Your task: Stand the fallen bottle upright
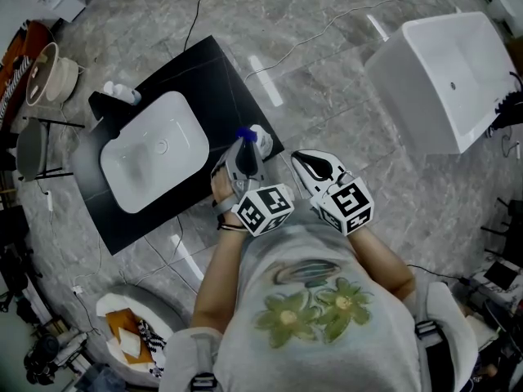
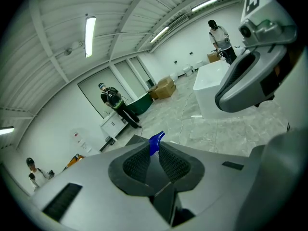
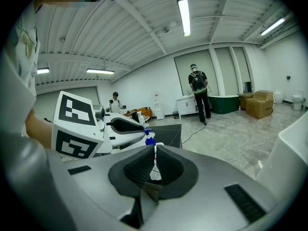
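A white spray bottle (image 1: 261,135) with a blue trigger head stands at the near right corner of the black countertop (image 1: 204,80). My left gripper (image 1: 243,147) reaches over that corner and is shut on the blue head. In the left gripper view the blue tip of the bottle (image 2: 157,139) fills the narrow gap between the pads of that left gripper (image 2: 155,149). My right gripper (image 1: 301,158) hovers just right of the counter, apart from the bottle, its jaws together with nothing held. From the right gripper (image 3: 154,154) I see the bottle (image 3: 148,138) at the left gripper's fingertips (image 3: 137,128).
A white basin (image 1: 155,149) is sunk into the countertop, with a small white dispenser (image 1: 122,94) at its far left corner. A large white tub (image 1: 441,80) stands on the floor to the right. Cables run across the grey floor. People stand far back (image 3: 198,85).
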Motion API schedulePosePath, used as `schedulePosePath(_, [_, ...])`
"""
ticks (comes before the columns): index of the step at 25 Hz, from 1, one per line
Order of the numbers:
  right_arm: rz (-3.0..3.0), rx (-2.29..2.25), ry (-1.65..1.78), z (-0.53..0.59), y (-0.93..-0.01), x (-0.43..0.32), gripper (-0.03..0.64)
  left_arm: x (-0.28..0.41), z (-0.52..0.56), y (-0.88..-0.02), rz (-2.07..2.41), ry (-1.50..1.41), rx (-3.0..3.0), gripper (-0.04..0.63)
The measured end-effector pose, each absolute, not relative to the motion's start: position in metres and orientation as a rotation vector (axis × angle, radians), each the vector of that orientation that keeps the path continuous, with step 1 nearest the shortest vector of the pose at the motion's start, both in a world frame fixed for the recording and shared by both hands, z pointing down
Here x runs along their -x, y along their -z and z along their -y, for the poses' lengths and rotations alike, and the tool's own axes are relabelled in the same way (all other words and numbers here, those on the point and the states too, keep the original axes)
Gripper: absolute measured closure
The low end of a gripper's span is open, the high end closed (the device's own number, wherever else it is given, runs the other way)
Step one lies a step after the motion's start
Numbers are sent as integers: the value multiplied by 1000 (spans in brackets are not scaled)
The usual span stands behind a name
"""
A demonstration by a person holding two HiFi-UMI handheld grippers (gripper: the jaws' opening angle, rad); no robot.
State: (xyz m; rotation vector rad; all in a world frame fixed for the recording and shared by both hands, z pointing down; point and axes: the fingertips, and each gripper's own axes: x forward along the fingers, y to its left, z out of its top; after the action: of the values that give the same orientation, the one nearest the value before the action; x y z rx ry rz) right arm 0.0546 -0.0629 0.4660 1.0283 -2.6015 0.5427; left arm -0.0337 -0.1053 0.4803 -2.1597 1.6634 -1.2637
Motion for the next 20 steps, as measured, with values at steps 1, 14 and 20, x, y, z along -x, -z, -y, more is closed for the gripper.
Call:
schedulePosePath(1, [2600, -1030, -544, 62, -466, -56, 572, 32, 105, -480, -1663, 1264, 2161, 532])
schedulePosePath(14, [2595, -1027, -544, 54, -470, -65, 572, 19, 94, -479, -1662, 1235, 2184, 532])
schedulePosePath(20, [2600, -1024, -544, 50, -468, -64, 572, 11, 87, -477, -1640, 1215, 2222, 532])
